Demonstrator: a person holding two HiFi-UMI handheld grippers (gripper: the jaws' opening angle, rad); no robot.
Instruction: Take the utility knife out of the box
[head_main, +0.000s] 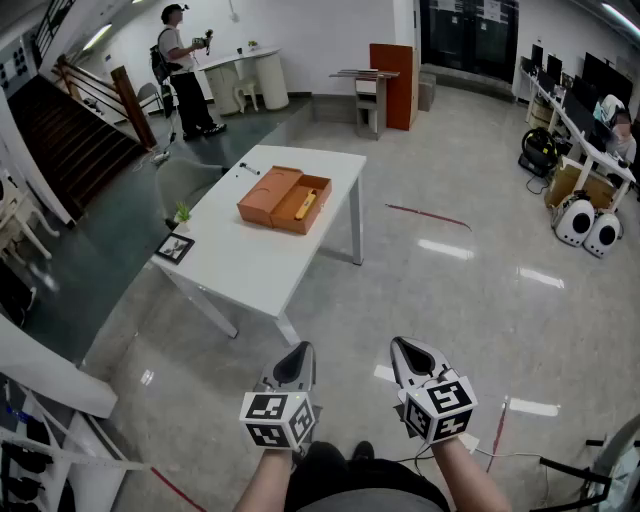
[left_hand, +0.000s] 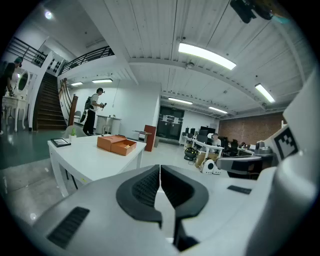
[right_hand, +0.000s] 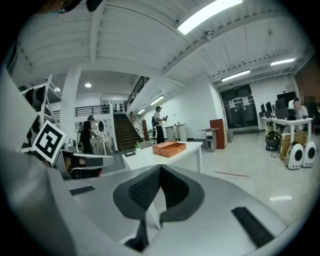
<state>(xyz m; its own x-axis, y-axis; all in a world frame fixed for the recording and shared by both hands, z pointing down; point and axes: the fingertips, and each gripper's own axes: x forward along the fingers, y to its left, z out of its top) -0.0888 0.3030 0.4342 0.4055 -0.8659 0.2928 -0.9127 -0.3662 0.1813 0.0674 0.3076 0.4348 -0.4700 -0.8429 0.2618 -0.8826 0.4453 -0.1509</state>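
1. The left gripper (head_main: 299, 352) has its jaws pressed together with nothing between them. In its own view the dark ribbed pads (left_hand: 146, 187) meet at the tip.
2. The right gripper (head_main: 404, 347) is also closed and empty. It sits just beside the left one, and both tilt slightly down over bare floor.
3. The box (head_main: 284, 199) is orange with its lid folded open. It stands on the white table (head_main: 250, 265), well ahead of both grippers and a little to the left of where they point.
4. The utility knife (head_main: 305, 204) is a slim yellow shape lying inside the open half of the box, on the side nearer the right gripper. In the two gripper views the box (left_hand: 116, 144) (right_hand: 169, 148) shows ahead past the jaw tips, but the knife is too small to make out there.
5. The step in hand looks like the approach. Nothing is grasped, neither gripper is near the table, and the task seems barely begun.
6. The next move calls for closing the gap to the table and spreading one gripper's jaws, probably the right. That gripper would then come down over the knife with the jaws set across its narrow width. The closed left gripper could steady the box wall, since a light box may slide.
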